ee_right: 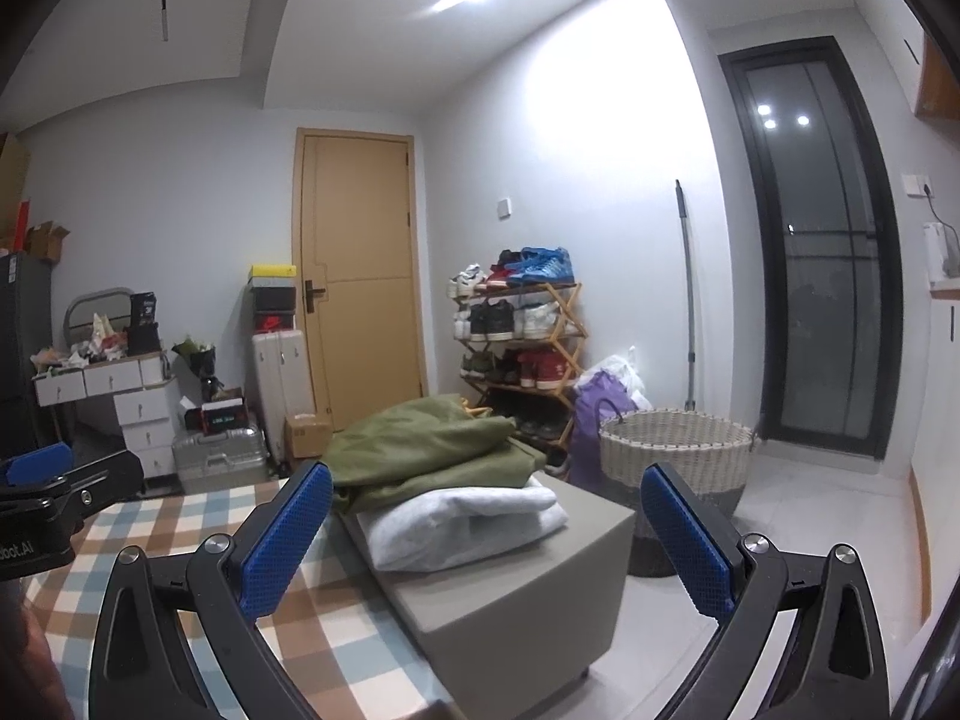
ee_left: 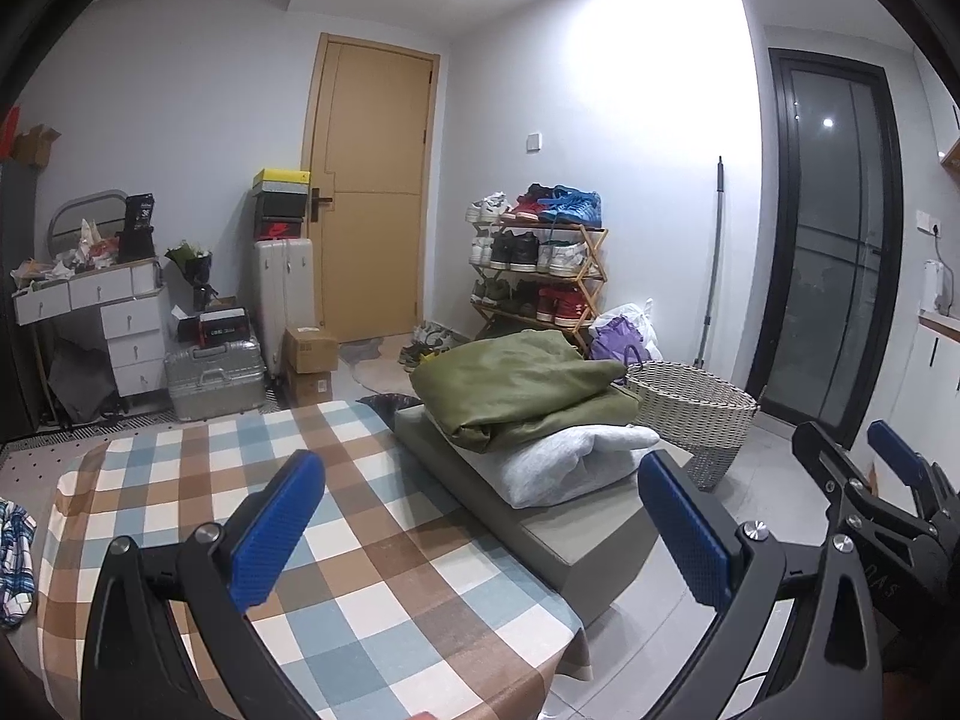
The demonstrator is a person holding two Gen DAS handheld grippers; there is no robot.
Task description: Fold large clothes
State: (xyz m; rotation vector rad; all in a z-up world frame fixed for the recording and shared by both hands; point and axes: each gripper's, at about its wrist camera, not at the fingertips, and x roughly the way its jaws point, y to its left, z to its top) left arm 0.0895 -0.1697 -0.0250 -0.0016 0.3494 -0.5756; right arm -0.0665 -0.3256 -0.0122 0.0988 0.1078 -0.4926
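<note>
Tabletop (ee_left: 372, 546): checked cloth cover, grey bench (ee_right: 510, 600) just beside it.
Green garment (ee_left: 516, 384): folded, on bench, atop grey garment (ee_right: 468, 519).
Basket (ee_right: 678, 468): on floor, beside bench.
Left claw (ee_left: 480, 522): spread wide, holding nothing.
Right claw (ee_right: 486, 540): spread wide, holding nothing.

Ahead of the grippers, on one grey bench (ee_left: 543, 531): two folded garments, one olive garment (ee_left: 516, 387) atop one grey garment (ee_left: 570, 459). Beyond, right: one woven basket (ee_left: 690, 414). Farther ahead: one shoe rack (ee_left: 540, 270), three tiers. Ahead, left: two suitcases, one silver suitcase (ee_left: 216, 375), one white suitcase (ee_left: 282, 294); one door (ee_left: 372, 186).
</note>
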